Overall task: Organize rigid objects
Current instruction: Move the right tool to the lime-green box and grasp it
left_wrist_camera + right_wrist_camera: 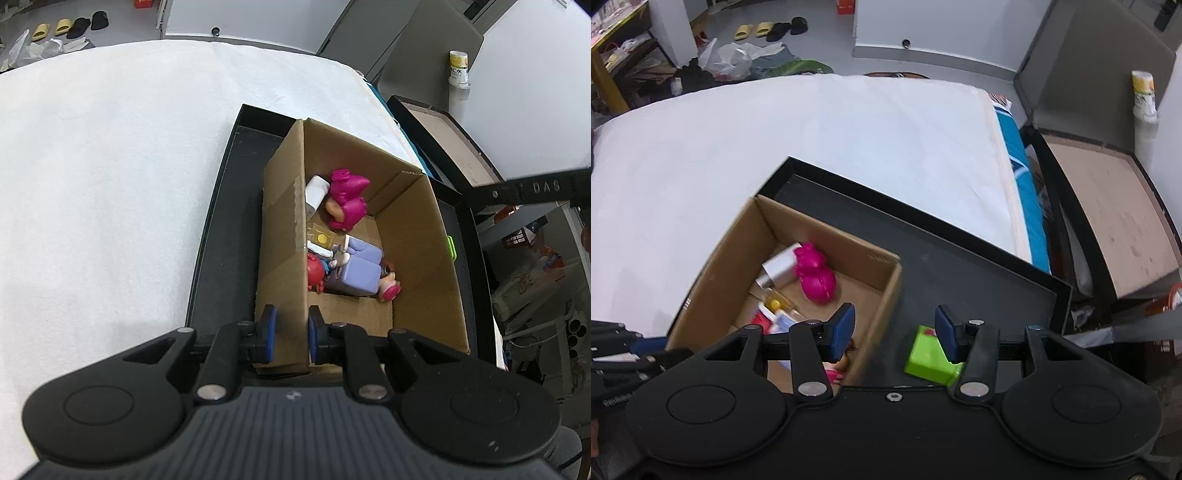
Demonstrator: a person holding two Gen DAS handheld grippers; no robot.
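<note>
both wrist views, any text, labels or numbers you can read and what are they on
"DAS": raised letters on the black bar of the other gripper crossing the right edge of the left wrist view.
White bottle with a yellow label on the grey unit: print is there, too small and blurred to read in either view.
Black gear at the left edge of the right wrist view: faint embossed lettering, unreadable.
Cardboard box, toys: no text visible.
</note>
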